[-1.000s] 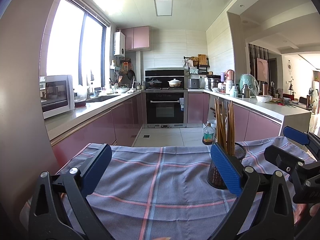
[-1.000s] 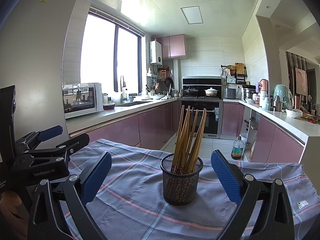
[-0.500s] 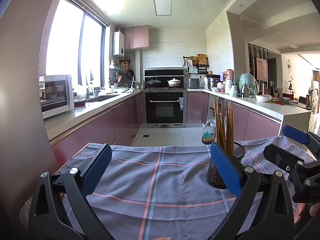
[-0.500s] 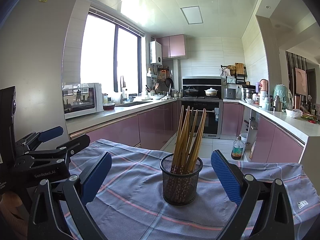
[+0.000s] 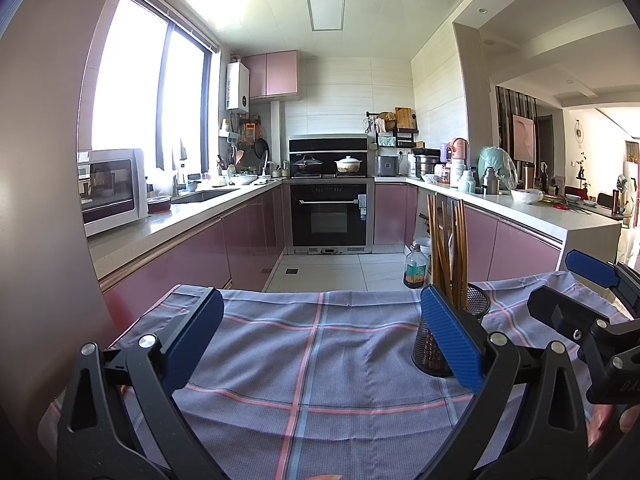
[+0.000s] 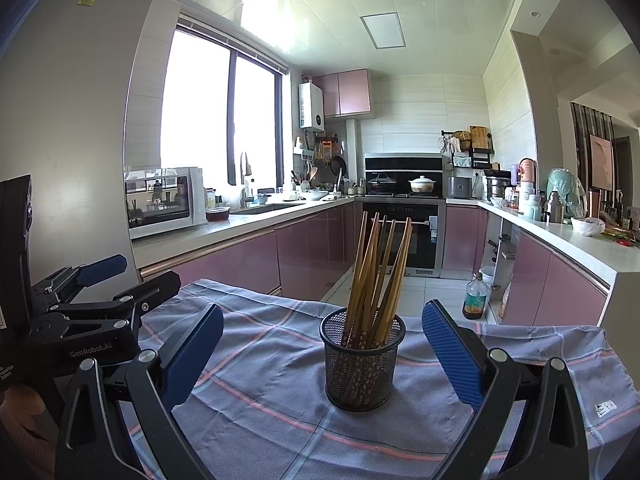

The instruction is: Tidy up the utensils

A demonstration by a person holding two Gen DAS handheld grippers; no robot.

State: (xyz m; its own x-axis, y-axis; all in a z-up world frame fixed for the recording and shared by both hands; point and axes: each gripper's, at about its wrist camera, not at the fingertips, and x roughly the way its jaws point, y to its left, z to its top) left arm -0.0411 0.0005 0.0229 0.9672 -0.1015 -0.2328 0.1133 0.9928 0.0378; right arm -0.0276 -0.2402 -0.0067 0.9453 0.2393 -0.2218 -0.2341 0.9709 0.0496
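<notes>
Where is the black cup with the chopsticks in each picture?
Left wrist view: the mesh cup stands at the right, partly behind the left gripper's right finger.
Right wrist view: the mesh cup stands in the middle, between the right gripper's open fingers, touching neither.
Shared landmark: the black oven at the far wall.

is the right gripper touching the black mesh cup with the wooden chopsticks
Apart. In the right wrist view the black mesh cup stands on the checked cloth between the open jaws of the right gripper, cloth visible on both sides.
</notes>
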